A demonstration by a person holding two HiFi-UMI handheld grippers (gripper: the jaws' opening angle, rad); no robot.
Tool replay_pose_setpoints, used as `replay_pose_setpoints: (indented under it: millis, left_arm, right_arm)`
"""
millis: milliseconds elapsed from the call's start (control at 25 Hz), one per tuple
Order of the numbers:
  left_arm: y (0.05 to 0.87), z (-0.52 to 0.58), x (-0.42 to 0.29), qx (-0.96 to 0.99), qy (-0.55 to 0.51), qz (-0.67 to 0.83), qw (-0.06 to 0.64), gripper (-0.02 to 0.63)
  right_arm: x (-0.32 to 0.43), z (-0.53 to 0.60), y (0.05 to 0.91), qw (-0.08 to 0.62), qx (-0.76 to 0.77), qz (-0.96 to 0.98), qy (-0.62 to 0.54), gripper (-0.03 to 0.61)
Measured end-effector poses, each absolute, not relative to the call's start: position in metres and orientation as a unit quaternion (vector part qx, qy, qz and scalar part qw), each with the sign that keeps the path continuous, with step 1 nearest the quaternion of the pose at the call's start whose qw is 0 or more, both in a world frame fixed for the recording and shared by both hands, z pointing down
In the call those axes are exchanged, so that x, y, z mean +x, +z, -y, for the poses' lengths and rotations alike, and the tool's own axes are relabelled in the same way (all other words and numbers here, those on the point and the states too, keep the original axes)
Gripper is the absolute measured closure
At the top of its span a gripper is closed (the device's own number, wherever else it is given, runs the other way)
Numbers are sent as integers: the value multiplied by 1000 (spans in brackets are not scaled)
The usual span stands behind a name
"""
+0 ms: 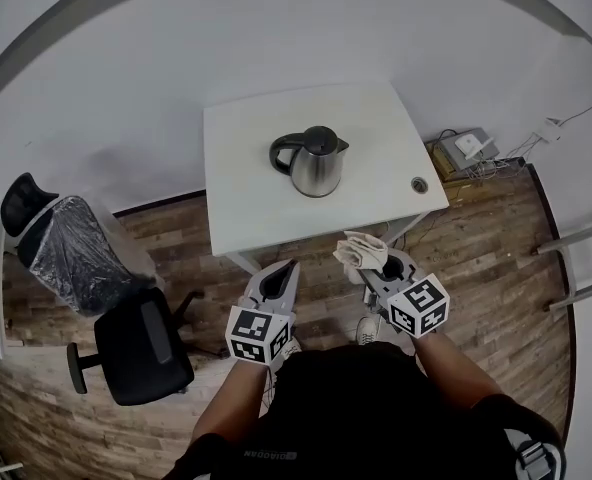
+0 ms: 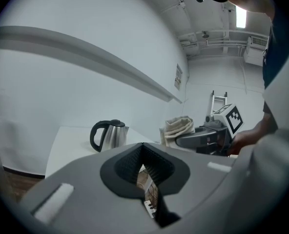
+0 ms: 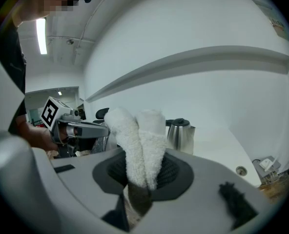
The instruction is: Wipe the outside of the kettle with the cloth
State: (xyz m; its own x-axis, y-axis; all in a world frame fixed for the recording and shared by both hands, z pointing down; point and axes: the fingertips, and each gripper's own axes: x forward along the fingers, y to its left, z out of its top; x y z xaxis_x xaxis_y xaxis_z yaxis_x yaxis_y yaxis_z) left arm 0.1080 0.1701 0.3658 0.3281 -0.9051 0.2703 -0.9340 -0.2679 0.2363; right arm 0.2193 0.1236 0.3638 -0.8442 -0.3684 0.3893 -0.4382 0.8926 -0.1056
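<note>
Far left, two office chairs stand on the wood floor, one under a plastic cover and a black one nearer me.

My left gripper hangs just short of the desk's front edge and points toward it. Its own view shows the jaws meeting at the tip with nothing between them, only floor showing through the slit below.

The kettle stands upright near the middle of the white desk, so its long axis is vertical and the black lid is on top. In the head view its black handle points left and its spout right, so it sits side-on to me. It is well apart from both grippers.

My right gripper is level with the left one, also just short of the front edge. Its jaws are clamped on the cloth. The cloth is folded into two pale rolls that stick out past the jaws, with their length running along the gripper toward the desk. In the right gripper view the rolls cover the kettle's left side.

Further right there is a round hole near the desk's corner, and a ladder stands by the wall.
</note>
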Motion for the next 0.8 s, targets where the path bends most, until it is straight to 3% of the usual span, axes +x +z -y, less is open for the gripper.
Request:
replay_pose_setpoints:
  millis: [360, 800]
  left_arm:
    - [359, -140, 185, 770, 50, 610, 180, 607]
    - [371, -138, 174, 773, 103, 591, 206, 606]
  right_arm:
    - [313, -82, 360, 176, 189, 961, 101, 486]
    - [307, -86, 371, 142, 219, 956, 136, 486]
